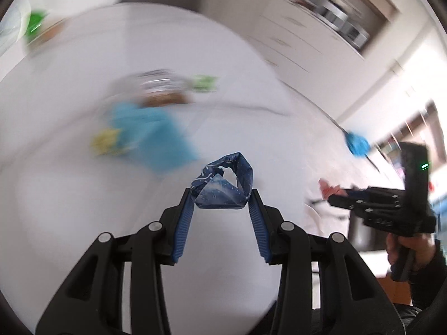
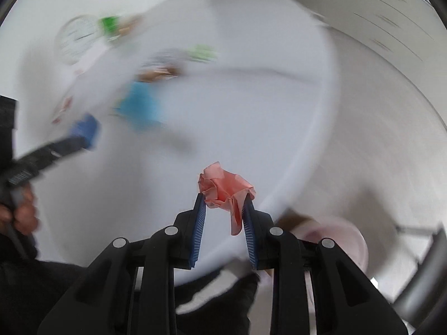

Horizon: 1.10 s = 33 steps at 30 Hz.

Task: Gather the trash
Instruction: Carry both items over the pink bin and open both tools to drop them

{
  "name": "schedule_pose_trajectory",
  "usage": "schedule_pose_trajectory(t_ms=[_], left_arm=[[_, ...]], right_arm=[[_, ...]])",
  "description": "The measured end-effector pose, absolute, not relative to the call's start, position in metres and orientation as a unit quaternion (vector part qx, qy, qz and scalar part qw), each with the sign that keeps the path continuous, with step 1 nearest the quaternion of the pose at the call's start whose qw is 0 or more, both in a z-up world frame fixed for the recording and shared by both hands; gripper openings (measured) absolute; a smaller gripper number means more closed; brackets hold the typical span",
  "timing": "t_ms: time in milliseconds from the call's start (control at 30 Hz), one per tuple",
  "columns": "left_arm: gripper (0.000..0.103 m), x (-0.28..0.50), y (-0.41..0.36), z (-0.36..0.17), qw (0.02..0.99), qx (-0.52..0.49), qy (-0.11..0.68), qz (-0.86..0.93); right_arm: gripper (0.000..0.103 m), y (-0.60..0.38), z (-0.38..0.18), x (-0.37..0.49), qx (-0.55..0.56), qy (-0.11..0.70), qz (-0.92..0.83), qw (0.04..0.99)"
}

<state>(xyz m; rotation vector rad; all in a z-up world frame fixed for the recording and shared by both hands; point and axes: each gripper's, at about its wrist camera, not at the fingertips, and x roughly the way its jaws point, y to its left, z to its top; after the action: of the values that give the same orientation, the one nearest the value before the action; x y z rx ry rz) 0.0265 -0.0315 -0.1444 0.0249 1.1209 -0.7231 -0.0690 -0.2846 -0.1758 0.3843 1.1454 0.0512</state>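
The left gripper (image 1: 220, 195), narrowly parted, pinches a crumpled dark-blue printed wrapper (image 1: 223, 187) above the round white table (image 1: 83, 209). The right gripper (image 2: 225, 199) likewise clamps a crumpled salmon-pink paper scrap (image 2: 223, 187). Both of the 2 pieces look light, soft and crushable; grip the bulk.
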Motion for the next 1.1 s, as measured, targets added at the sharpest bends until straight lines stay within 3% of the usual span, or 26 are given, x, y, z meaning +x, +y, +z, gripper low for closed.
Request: schedule_pose_trajectory(t_ms=[333,400,500,700,833,900,967,1100], left_arm=[[0.040,-0.029,-0.167,-0.131,0.708,0.090,0.515,-0.475],[0.040,-0.041,-0.189,-0.132,0.693,0.106,0.517,-0.491],[0.040,-0.058,-0.215,-0.132,0.675,0.129,0.515,-0.512],[0.040,-0.088,-0.258,-0.139,0.633,0.170,0.517,-0.551],[0.040,-0.109,-0.284,-0.145,0.602,0.197,0.514,-0.578],[0.050,-0.120,-0.295,-0.150,0.588,0.214,0.516,-0.585],[0.082,-0.130,-0.304,-0.153,0.586,0.228,0.516,-0.582],[0.095,-0.146,-0.313,-0.147,0.582,0.247,0.499,-0.593]], right_arm=[[0.032,-0.358,-0.256,-0.169,0.234,0.575,-0.086,0.779],[0.062,-0.362,-0.261,-0.172,0.248,0.572,-0.099,0.775],[0.080,-0.375,-0.260,-0.185,0.259,0.556,-0.127,0.780],[0.094,-0.412,-0.250,-0.219,0.269,0.533,-0.192,0.779],[0.095,-0.433,-0.247,-0.240,0.281,0.521,-0.227,0.774],[0.095,-0.442,-0.248,-0.249,0.284,0.518,-0.240,0.770],[0.095,-0.450,-0.249,-0.260,0.289,0.516,-0.251,0.766],[0.095,-0.457,-0.250,-0.269,0.298,0.513,-0.261,0.762]])
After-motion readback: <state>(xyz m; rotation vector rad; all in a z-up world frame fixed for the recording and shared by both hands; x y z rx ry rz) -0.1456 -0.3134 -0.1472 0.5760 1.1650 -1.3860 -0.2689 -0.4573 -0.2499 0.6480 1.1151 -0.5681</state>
